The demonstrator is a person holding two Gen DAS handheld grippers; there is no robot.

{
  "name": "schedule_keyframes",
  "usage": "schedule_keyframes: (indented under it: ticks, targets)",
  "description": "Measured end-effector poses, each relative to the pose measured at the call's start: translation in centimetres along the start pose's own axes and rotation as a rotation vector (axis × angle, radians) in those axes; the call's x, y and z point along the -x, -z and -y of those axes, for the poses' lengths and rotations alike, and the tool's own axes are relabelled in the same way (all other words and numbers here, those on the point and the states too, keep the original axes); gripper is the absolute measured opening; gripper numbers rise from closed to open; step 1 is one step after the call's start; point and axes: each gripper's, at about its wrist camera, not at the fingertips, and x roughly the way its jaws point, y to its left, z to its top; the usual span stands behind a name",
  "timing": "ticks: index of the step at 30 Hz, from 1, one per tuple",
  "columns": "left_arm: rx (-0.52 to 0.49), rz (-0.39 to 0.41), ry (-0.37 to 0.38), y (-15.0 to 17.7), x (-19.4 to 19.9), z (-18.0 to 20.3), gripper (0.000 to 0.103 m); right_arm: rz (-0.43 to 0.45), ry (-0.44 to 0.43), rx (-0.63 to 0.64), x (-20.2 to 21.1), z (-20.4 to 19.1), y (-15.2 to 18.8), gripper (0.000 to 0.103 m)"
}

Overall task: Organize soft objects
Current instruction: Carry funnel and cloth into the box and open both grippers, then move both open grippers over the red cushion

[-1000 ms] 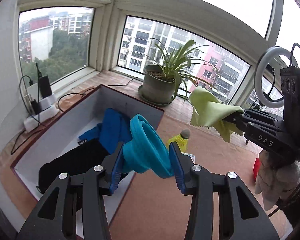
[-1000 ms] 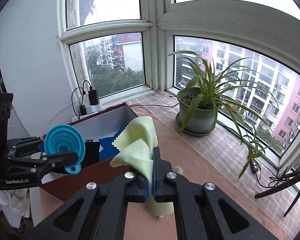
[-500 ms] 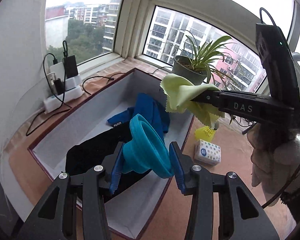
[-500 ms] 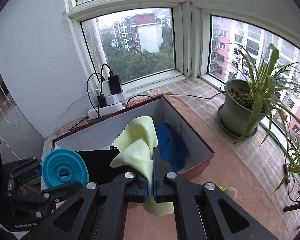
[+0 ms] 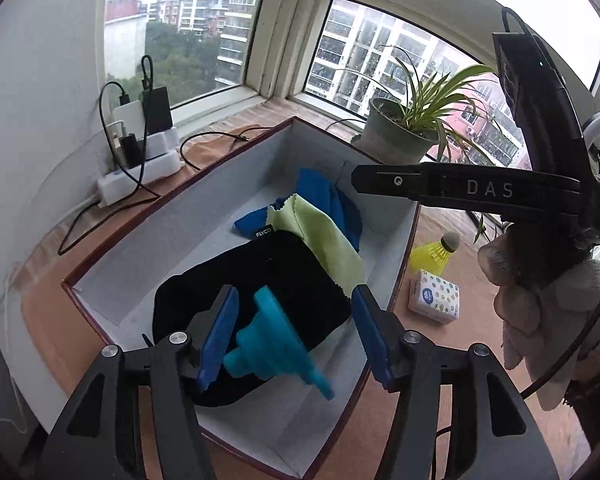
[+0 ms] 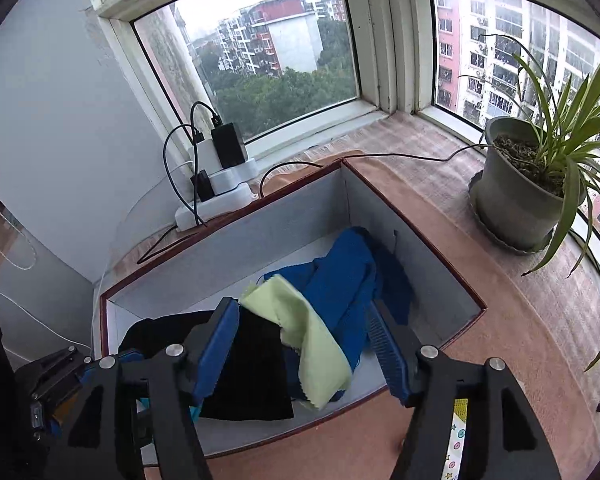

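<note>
1. Left wrist view: the left hand-held gripper [image 5: 294,334] has just been opened, and its jaws are seen spread. The teal funnel [image 5: 278,346], clamped between them a moment ago, is blurred in the gap, apparently falling free over the black pouch [image 5: 300,280] in the box [image 5: 100,280]. The release of the funnel is judged to be under way.
2. Right wrist view: the right hand-held gripper [image 6: 304,344] has likewise just been opened, and nothing is pinched. The green cloth [image 6: 300,328], pinched half a second ago, is now draped across the black pouch and the blue cloth [image 6: 348,280], just beyond the spread jaws. Its placement is judged complete; a tissue pack [image 5: 434,296] and a shuttlecock [image 5: 436,254] are left on the tabletop [image 6: 500,340] to the right.
</note>
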Motion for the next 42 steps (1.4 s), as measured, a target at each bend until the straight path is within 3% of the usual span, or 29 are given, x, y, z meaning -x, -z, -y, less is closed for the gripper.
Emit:
schedule_keyframes:
  ticks: [11, 20, 30, 42]
  targets:
    - [-0.006, 0.077, 0.002, -0.8, 2.4, 0.8, 0.059, 0.074, 0.000, -0.094, 4.9, 3.0, 2.4, 0.062]
    - [-0.077, 0.067, 0.083, -0.4, 3.3, 4.5, 0.059, 0.155, 0.043, -0.207, 11.3, 6.1, 7.3, 0.062]
    - [-0.254, 0.013, 0.231, 1.2, 2.9, 14.2, 0.059, 0.278, 0.233, -0.309, 20.5, 9.4, 18.3, 0.063]
    - [-0.407, -0.162, 0.450, 6.5, -1.0, 28.4, 0.063, 0.285, 0.424, -0.559, 29.9, 18.3, 32.4, 0.072]
